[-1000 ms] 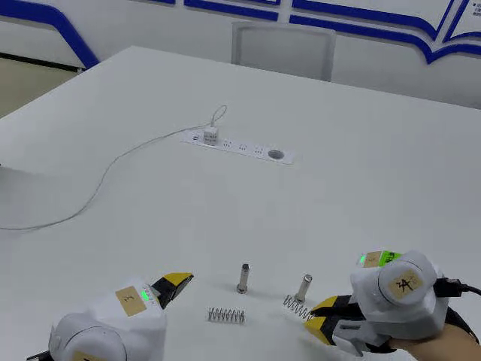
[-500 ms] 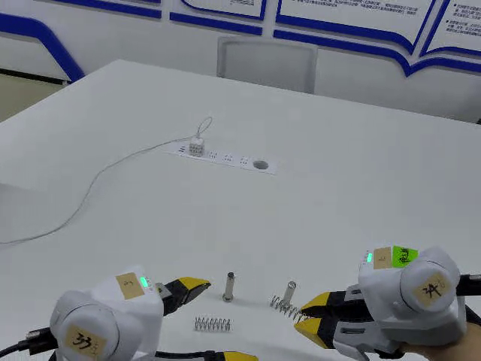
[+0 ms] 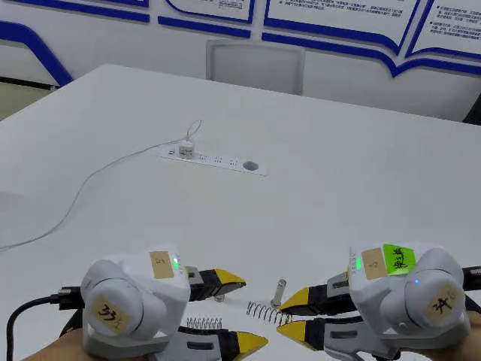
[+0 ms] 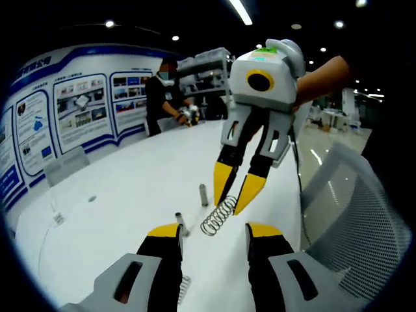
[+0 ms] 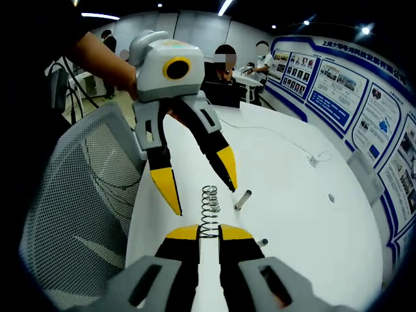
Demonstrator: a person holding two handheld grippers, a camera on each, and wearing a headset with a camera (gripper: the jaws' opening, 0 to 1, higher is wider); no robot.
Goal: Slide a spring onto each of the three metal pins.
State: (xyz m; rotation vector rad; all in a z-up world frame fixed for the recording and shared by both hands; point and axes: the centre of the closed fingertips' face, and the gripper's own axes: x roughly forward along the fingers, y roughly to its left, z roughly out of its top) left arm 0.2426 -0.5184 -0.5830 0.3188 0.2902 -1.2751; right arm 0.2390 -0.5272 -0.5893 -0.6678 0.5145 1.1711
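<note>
My right gripper (image 3: pixel 288 316) is shut on one end of a spring (image 3: pixel 262 310), which sticks out to the left just above the white table (image 3: pixel 338 195). In the right gripper view the spring (image 5: pixel 208 207) stands straight up from my gripper (image 5: pixel 209 233). My left gripper (image 3: pixel 240 310) is open, its jaws spread wide and facing the spring (image 4: pixel 218 215). One metal pin (image 3: pixel 278 291) stands just behind the spring. A second pin (image 3: pixel 219 297) peeks out behind the left gripper's upper jaw. Another spring (image 3: pixel 203 323) lies on the table between the left jaws.
A power strip (image 3: pixel 218 160) with a white plug (image 3: pixel 186 148) and a long cable (image 3: pixel 90 180) lies mid-table. A grey chair (image 3: pixel 255 66) stands at the far edge. A mesh chair (image 5: pixel 84 195) is behind the near edge. People stand in the background.
The right gripper closed on the spring beside the pin and lifted its end. The left gripper came in from the left with its jaws spread. The head camera tilted up.
</note>
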